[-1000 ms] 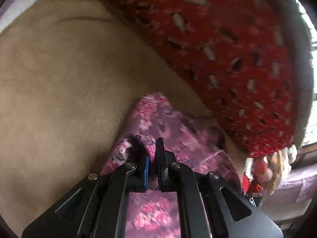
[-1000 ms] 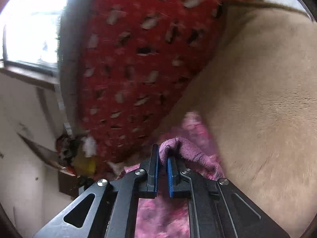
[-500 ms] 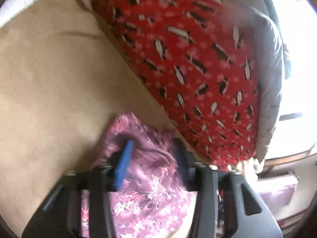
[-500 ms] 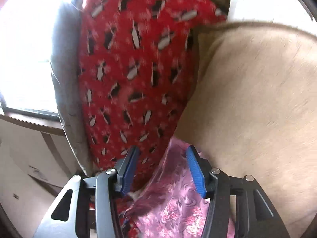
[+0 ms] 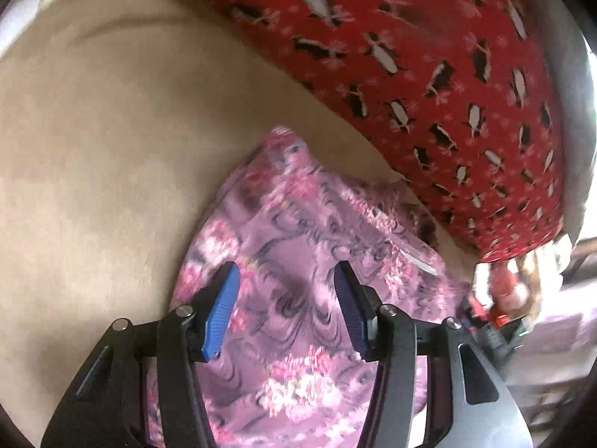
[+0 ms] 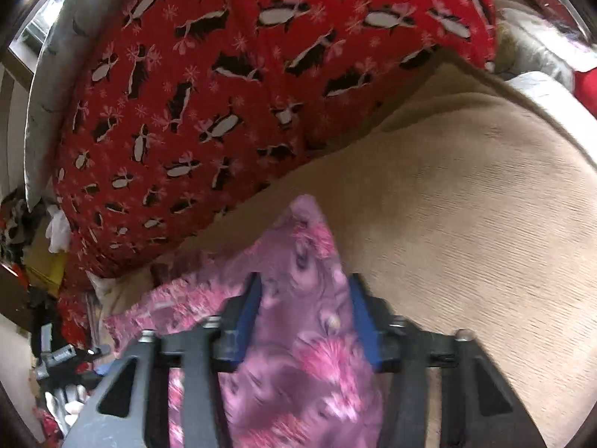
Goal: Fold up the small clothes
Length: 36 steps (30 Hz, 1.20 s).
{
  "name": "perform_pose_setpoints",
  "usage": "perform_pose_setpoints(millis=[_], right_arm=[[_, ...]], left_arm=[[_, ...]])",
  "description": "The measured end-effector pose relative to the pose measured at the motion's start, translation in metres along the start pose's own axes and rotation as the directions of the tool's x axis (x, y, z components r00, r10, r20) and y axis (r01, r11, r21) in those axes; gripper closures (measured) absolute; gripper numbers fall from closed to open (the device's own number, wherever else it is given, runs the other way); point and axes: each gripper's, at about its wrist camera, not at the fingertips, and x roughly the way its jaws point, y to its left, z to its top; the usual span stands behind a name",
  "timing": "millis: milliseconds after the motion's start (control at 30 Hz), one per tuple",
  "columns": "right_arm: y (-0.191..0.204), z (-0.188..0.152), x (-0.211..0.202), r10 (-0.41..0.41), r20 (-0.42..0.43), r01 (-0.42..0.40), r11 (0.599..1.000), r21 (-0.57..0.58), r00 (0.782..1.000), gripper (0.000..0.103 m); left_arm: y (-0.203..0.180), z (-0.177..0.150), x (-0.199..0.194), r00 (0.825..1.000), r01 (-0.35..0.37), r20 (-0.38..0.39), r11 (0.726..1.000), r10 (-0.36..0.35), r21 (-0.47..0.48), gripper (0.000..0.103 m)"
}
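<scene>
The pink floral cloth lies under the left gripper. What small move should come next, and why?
Probably lower the left gripper and pinch the pink floral cloth. Its fingers have just opened and stand apart over the fabric, which lies rumpled on the beige surface.

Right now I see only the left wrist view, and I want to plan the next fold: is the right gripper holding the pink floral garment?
Observer: No. In the right wrist view the right gripper has its jaws apart. The pink floral garment lies under and between them, and the pads are not closed on it.
Operator: Where on the cloth does it sit?
Observer: Just behind a pointed corner of the garment. That corner lies on the beige blanket, close to the red penguin pillow.
</scene>
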Motion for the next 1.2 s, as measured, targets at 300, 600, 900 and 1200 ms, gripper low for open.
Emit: perform_pose_setpoints(millis=[300, 600, 900, 1200], right_arm=[[-0.049, 0.008, 0.018, -0.013, -0.022, 0.017, 0.988, 0.154, 1.0, 0.098], [-0.049, -0.069, -0.068, 0.079, 0.045, -0.081, 0.995, 0.055, 0.996, 0.065], [-0.033, -0.128, -0.094, 0.176, -0.009, -0.175, 0.984, 0.03, 0.984, 0.089], [-0.053, -0.132, -0.089, -0.019, -0.039, 0.02, 1.0, 0.012, 0.999, 0.089]], left_arm=[[-0.001, 0.015, 0.022, 0.985, -0.16, 0.062, 0.987, 0.159, 0.013, 0.084], [-0.015, -0.078, -0.042, 0.997, 0.024, 0.07, 0.989, -0.035, 0.146, 0.077], [0.0, -0.13, -0.013, 0.999, -0.05, -0.015, 0.995, 0.051, 0.087, 0.069], [0.006, -0.143, -0.032, 1.0, 0.017, 0.013, 0.998, -0.018, 0.054, 0.069]])
